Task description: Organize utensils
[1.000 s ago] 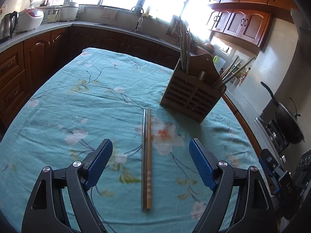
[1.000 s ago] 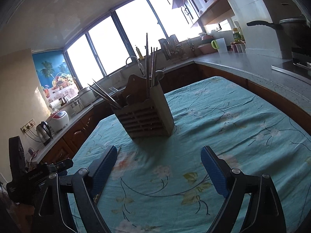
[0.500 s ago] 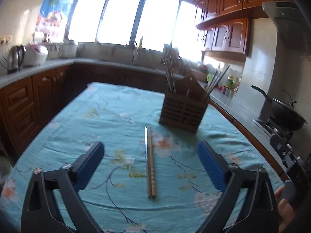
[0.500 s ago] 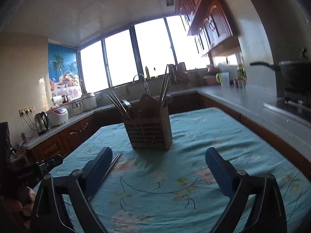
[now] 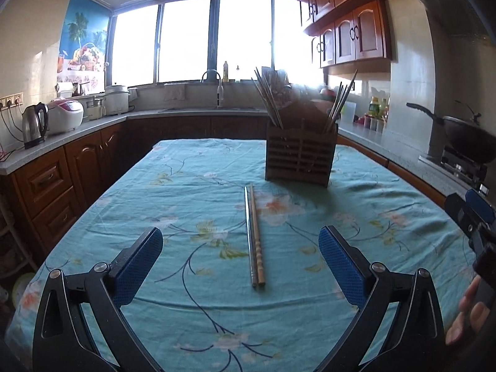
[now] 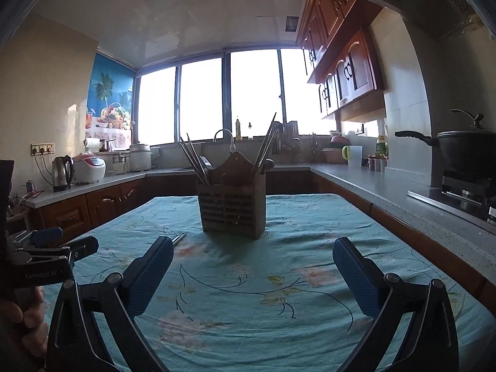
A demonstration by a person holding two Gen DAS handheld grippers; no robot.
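On the tabletop (image 5: 130,204), two chopsticks (image 5: 254,235) lie side by side, ready for you to grab, just before the wooden holder (image 5: 300,160). Your left gripper (image 5: 240,262) and right gripper (image 6: 253,271) have just opened wide, holding nothing.

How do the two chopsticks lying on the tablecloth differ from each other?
The left chopstick is grey and shiny like metal; the right chopstick is pale brown like wood. The left chopstick looks thinner, the right chopstick thicker with ridges near its close end. Both lie flat, side by side, parallel, pointing toward the wooden holder.
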